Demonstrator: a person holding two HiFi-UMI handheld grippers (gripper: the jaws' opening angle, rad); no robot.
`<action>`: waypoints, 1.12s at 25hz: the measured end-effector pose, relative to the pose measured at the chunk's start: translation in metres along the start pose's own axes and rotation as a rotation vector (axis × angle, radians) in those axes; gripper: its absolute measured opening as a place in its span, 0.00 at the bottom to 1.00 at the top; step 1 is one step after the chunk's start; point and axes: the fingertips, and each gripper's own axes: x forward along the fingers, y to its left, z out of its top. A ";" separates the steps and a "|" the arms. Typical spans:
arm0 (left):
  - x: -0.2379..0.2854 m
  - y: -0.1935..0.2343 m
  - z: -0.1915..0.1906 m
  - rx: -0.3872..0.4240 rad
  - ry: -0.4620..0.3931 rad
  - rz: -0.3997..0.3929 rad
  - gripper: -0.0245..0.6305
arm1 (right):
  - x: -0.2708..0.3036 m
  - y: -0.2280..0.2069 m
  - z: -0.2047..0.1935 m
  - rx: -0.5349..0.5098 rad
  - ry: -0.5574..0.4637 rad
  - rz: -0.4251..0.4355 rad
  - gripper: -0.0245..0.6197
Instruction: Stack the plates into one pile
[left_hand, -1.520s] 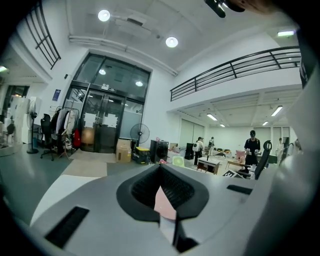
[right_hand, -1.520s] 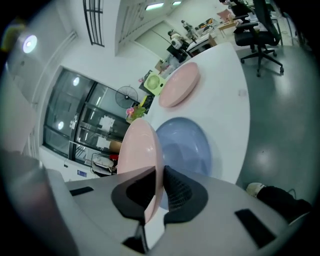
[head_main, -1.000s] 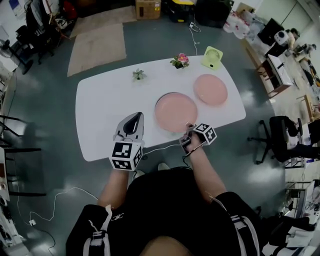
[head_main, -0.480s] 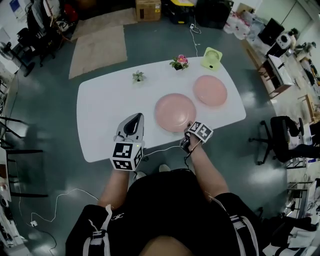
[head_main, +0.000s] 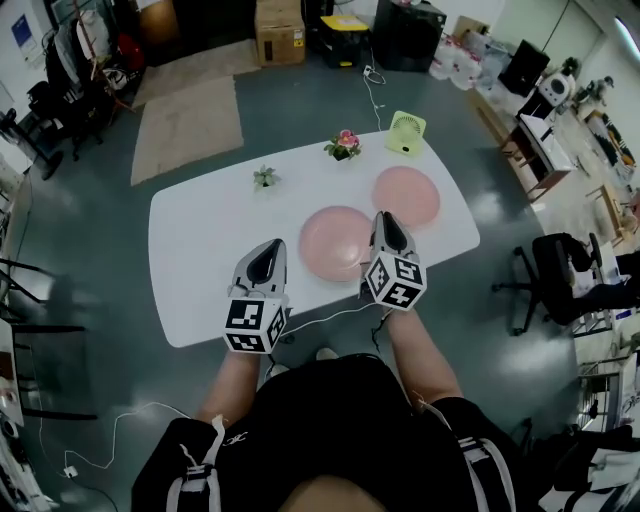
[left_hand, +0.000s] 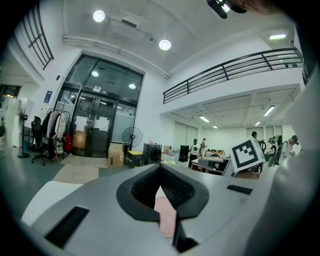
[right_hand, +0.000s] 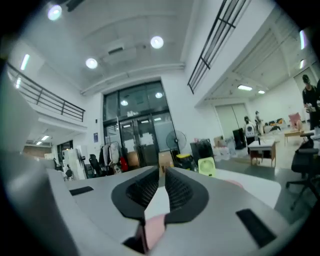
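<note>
Table (head_main: 200, 250): white with rounded corners, seen from above on a grey floor.
Near plate (head_main: 330, 243): pink and round, lying flat a little right of the table's middle.
Far plate (head_main: 410, 195): pink and round, lying flat at 2 o'clock from the near plate. The two are side by side, not stacked, and the right claw hides whether their rims touch.
Left claw (head_main: 268, 247): at 9 o'clock from the near plate, pointing across the table. Its jaws are together at the tips with nothing gripped.
Right claw (head_main: 385, 219): at 3 o'clock from the near plate, between the two plates as seen from above. Its jaws are closing, with a narrow slit left and nothing between them.
Small pot (head_main: 264, 178): holds a green plant, at 11 o'clock from the near plate.
Flower pot (head_main: 343, 146): holds pink blooms, at 12 o'clock from the near plate.
Green fan (head_main: 404, 133): at the far table edge, at 12 o'clock from the far plate.
</note>
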 end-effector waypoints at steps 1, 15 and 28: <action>0.000 0.000 0.001 0.002 -0.005 0.002 0.06 | -0.008 0.010 0.016 -0.027 -0.057 0.019 0.10; -0.032 0.065 0.005 -0.054 -0.021 0.015 0.06 | -0.030 0.114 0.031 -0.124 -0.144 0.119 0.06; 0.010 0.072 -0.029 -0.079 0.009 0.015 0.06 | -0.003 0.082 0.005 -0.037 -0.102 0.114 0.06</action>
